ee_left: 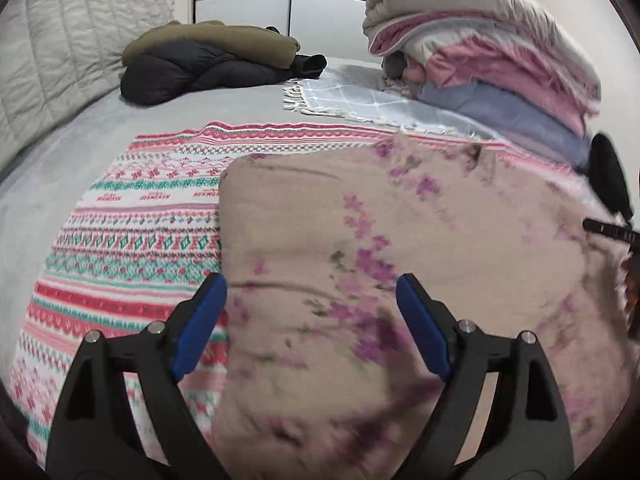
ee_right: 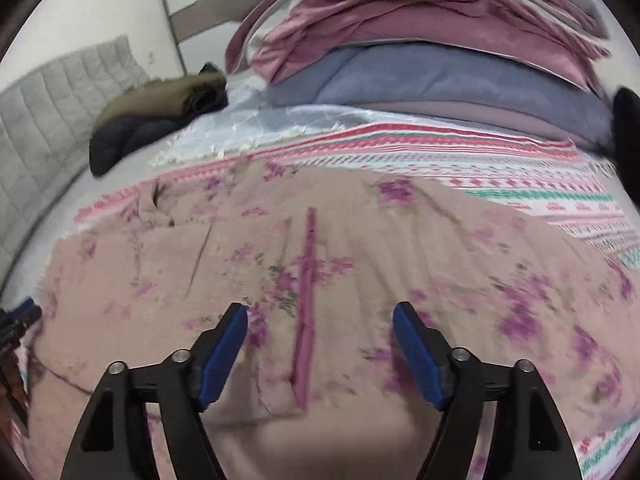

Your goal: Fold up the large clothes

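Observation:
A large beige garment with purple flowers [ee_left: 420,248] lies spread on a patterned red, green and white blanket [ee_left: 132,232] on the bed. My left gripper [ee_left: 312,292] is open, its blue pads wide apart just above the garment's left part. In the right wrist view the same garment [ee_right: 360,248] fills the middle, with a purple strip [ee_right: 306,296] running down it. My right gripper [ee_right: 320,320] is open over that strip and holds nothing. The blanket shows behind it [ee_right: 520,168].
A dark and olive jacket pile [ee_left: 208,60] lies at the back left on the grey sheet. A stack of folded pink, grey and blue quilts [ee_left: 500,56] stands at the back right, with a pale fringed cloth [ee_left: 360,96] before it. A quilted headboard [ee_left: 52,48] is at left.

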Demonstrator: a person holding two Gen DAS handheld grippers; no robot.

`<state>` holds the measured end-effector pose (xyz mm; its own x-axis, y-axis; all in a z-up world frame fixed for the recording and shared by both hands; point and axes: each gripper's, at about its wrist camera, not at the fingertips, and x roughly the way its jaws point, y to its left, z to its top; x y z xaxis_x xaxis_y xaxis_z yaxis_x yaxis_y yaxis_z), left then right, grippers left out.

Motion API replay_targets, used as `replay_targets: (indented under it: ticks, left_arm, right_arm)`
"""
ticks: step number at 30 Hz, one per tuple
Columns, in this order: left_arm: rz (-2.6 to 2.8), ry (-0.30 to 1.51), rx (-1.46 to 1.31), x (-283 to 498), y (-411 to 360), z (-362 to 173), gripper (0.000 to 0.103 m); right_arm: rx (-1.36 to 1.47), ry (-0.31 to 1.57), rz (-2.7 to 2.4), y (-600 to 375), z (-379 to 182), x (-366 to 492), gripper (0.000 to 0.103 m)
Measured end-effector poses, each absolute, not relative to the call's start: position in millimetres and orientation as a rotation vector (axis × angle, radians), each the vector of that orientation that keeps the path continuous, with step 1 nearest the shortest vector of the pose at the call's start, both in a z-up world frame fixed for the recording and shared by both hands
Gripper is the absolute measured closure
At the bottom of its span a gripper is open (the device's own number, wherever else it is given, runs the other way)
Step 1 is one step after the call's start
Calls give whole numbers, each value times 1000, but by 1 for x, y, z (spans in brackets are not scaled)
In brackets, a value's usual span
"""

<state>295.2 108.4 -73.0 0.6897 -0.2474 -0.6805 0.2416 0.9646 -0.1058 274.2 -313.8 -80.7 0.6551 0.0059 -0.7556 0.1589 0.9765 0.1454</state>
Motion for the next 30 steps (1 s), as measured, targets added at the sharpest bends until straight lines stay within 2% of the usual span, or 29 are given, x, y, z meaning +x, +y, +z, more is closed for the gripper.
replay_targets:
  ticks: [4, 8, 12, 16, 30]
  left_arm:
    - [-244, 822, -77, 278, 111, -56, 10]
    - [-290, 867, -191, 254, 113, -47, 7]
    - [-322, 906, -293, 235, 112, -44, 5]
    - [-318, 914, -388, 221, 114, -46, 5]
    - [-286, 1013, -274, 223, 96, -72, 5]
  right_arm:
    - [258, 825, -169, -352, -57, 235, 21]
    - [225, 769, -316, -395, -43, 193, 20]
    - [305, 792, -396, -444, -41, 153, 20]
    - [421, 768, -482, -501, -47, 113, 20]
    - [725, 756, -768, -636, -103, 20, 20]
